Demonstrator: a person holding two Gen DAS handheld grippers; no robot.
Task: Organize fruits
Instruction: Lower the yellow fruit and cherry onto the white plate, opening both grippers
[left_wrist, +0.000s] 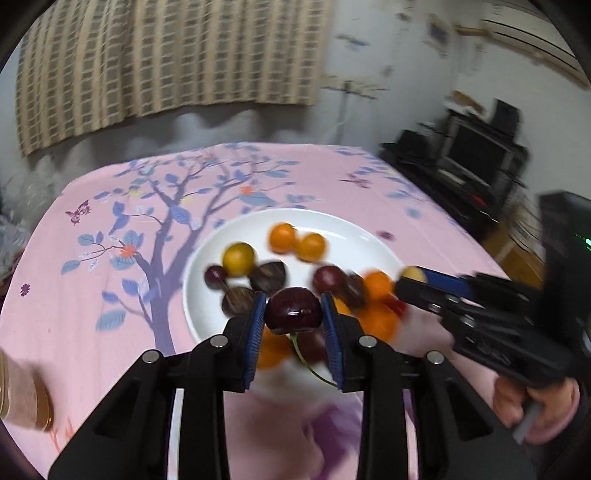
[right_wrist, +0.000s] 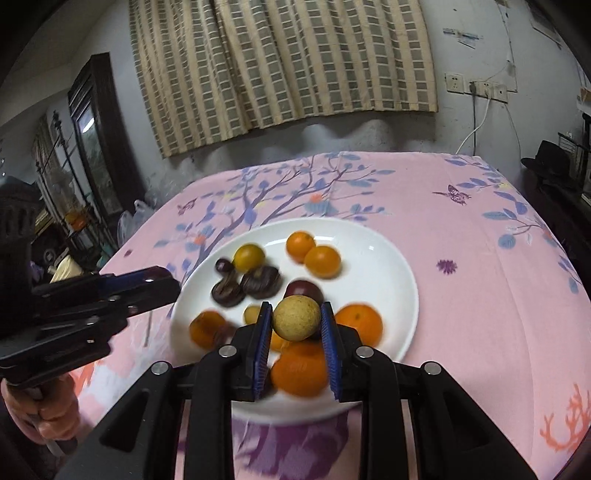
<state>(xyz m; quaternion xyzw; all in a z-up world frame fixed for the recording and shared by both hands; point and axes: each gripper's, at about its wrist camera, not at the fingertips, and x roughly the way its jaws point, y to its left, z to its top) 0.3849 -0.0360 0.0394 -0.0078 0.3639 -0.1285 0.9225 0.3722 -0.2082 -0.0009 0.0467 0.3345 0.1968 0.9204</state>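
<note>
Holding one fruit apiece, both grippers hang above the white plate (right_wrist: 384, 258) — nothing stands between either load and the dish below. The left gripper (left_wrist: 293, 314) is clamped on a dark cherry (left_wrist: 293, 309), stem (left_wrist: 310, 363) trailing down toward the camera. The right gripper (right_wrist: 295, 318) is clenched on a pale yellow-brown round fruit (right_wrist: 296, 317), possibly a longan. Oranges, cherries and dark nuts lie mixed on the plate; sorting is judged barely started. No legible brand, label or writing — wall papers too blurred.
</note>
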